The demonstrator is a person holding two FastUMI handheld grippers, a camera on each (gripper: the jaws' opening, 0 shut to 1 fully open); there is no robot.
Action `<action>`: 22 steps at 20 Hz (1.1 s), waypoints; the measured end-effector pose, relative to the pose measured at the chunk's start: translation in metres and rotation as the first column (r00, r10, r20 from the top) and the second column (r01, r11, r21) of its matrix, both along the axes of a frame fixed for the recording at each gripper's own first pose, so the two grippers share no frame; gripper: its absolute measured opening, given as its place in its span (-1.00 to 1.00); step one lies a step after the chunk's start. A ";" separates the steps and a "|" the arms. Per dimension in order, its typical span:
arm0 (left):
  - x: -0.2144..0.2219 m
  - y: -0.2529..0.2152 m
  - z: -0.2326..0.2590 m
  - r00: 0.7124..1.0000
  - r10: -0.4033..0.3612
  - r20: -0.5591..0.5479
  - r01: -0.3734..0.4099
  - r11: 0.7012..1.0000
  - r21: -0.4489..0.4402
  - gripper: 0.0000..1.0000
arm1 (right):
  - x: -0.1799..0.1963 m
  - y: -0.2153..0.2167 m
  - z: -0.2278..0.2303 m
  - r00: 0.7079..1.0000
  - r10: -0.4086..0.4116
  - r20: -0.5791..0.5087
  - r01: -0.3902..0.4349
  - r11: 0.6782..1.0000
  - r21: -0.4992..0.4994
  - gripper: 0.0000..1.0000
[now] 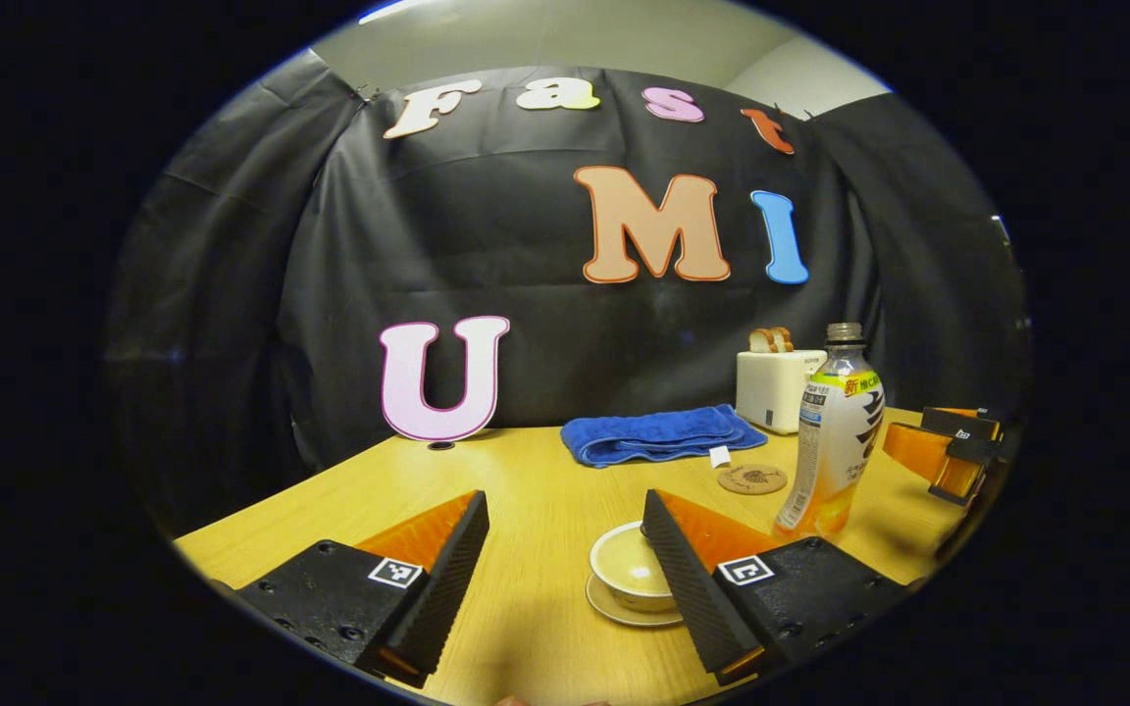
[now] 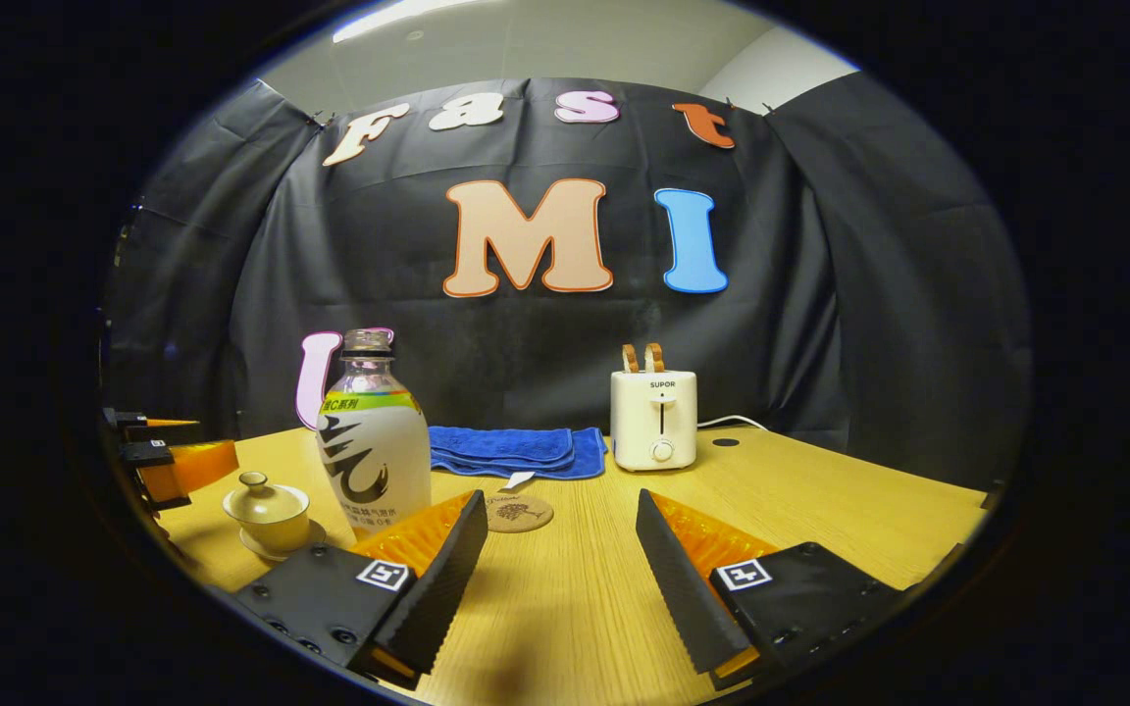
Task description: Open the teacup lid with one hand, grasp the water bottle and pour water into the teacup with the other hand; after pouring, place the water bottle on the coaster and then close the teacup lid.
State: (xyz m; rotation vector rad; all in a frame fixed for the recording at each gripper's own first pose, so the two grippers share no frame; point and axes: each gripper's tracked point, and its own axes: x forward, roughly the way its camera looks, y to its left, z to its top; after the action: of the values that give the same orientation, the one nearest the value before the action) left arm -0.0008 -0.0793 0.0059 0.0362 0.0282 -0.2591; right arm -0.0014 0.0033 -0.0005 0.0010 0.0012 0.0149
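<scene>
Task not yet begun: both the left gripper (image 1: 565, 559) and right gripper (image 2: 557, 564) hover with jaws open and empty, the lidded teacup (image 2: 268, 512) beside the water bottle (image 2: 374, 441) mid-desk, the coaster (image 2: 518, 513) bare.

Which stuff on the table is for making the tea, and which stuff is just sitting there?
For the job: teacup with its lid on, on a saucer; water bottle, cap off; coaster; left gripper and right gripper, both open and holding nothing.

Just lying about: blue towel; toaster with bread in it.
</scene>
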 end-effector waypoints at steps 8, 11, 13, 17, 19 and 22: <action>0.000 -0.029 -0.005 0.996 -0.076 -0.044 0.078 0.996 0.043 0.85 | 0.000 0.003 0.000 1.000 0.014 -0.001 -0.014 1.000 0.001 0.92; 0.002 -0.038 -0.014 0.992 -0.102 -0.071 0.107 0.991 0.081 0.79 | -0.001 0.003 0.000 1.000 0.017 -0.001 -0.017 1.000 0.001 0.93; 0.004 -0.042 -0.018 0.990 -0.112 -0.091 0.120 0.988 0.094 0.71 | -0.001 0.004 0.001 1.000 0.019 -0.001 -0.019 1.000 0.001 0.93; 0.007 -0.046 -0.028 0.983 -0.119 -0.137 0.134 0.985 0.105 0.49 | -0.001 0.005 0.000 1.000 0.024 -0.002 -0.024 1.000 0.002 0.93; 0.008 -0.047 -0.028 0.983 -0.120 -0.139 0.135 0.985 0.108 0.38 | -0.002 0.005 0.001 1.000 0.027 -0.002 -0.027 1.000 0.002 0.93; 0.009 -0.050 -0.028 0.982 -0.125 -0.144 0.142 0.983 0.116 0.21 | -0.001 0.006 0.001 1.000 0.027 -0.003 -0.027 1.000 0.002 0.93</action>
State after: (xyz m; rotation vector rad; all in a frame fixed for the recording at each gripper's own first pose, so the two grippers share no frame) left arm 0.0087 -0.1293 -0.0218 0.1458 0.1790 -0.3936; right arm -0.0029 0.0089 0.0004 0.0029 0.0037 0.0424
